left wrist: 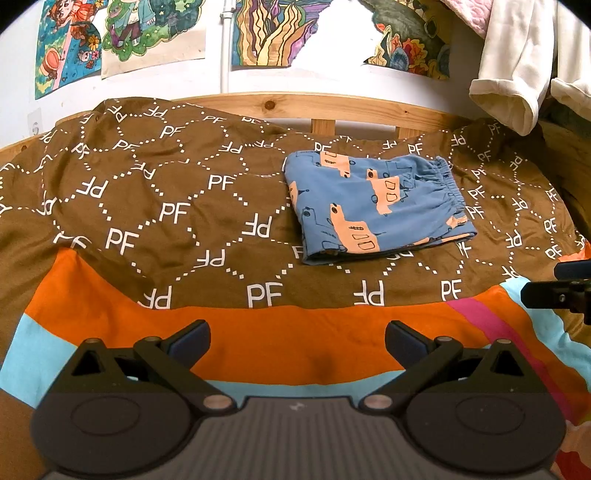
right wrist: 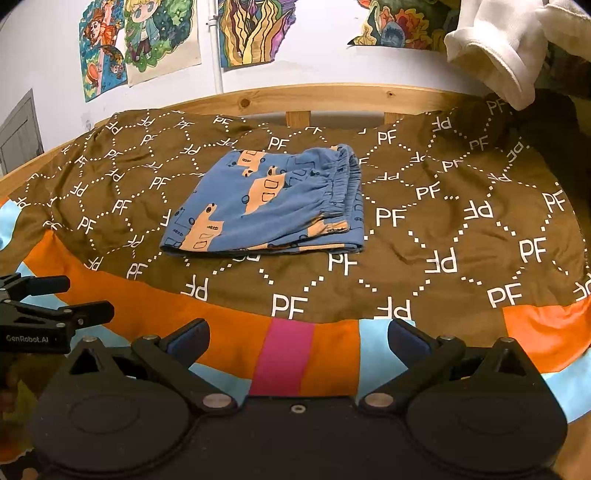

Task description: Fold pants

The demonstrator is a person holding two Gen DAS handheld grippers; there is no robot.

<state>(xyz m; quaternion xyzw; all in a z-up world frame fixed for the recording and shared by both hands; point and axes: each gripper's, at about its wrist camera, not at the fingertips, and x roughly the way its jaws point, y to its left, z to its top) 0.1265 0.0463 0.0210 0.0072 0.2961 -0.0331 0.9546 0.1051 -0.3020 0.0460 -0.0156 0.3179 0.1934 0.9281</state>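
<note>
The blue pants with orange vehicle prints [left wrist: 376,206] lie folded into a compact rectangle on the brown "PF" bedcover [left wrist: 177,206], elastic waistband toward the right. They also show in the right wrist view [right wrist: 269,206]. My left gripper [left wrist: 297,341] is open and empty, held back over the orange and blue stripe, well short of the pants. My right gripper [right wrist: 297,341] is open and empty, also back from the pants. Each gripper shows at the edge of the other's view: the right one [left wrist: 565,288] and the left one [right wrist: 55,310].
A wooden bed rail [left wrist: 295,107] runs behind the cover, against a wall with colourful drawings [left wrist: 155,33]. A white garment [left wrist: 517,74] hangs at the upper right. The cover's striped border [right wrist: 288,358] lies nearest me.
</note>
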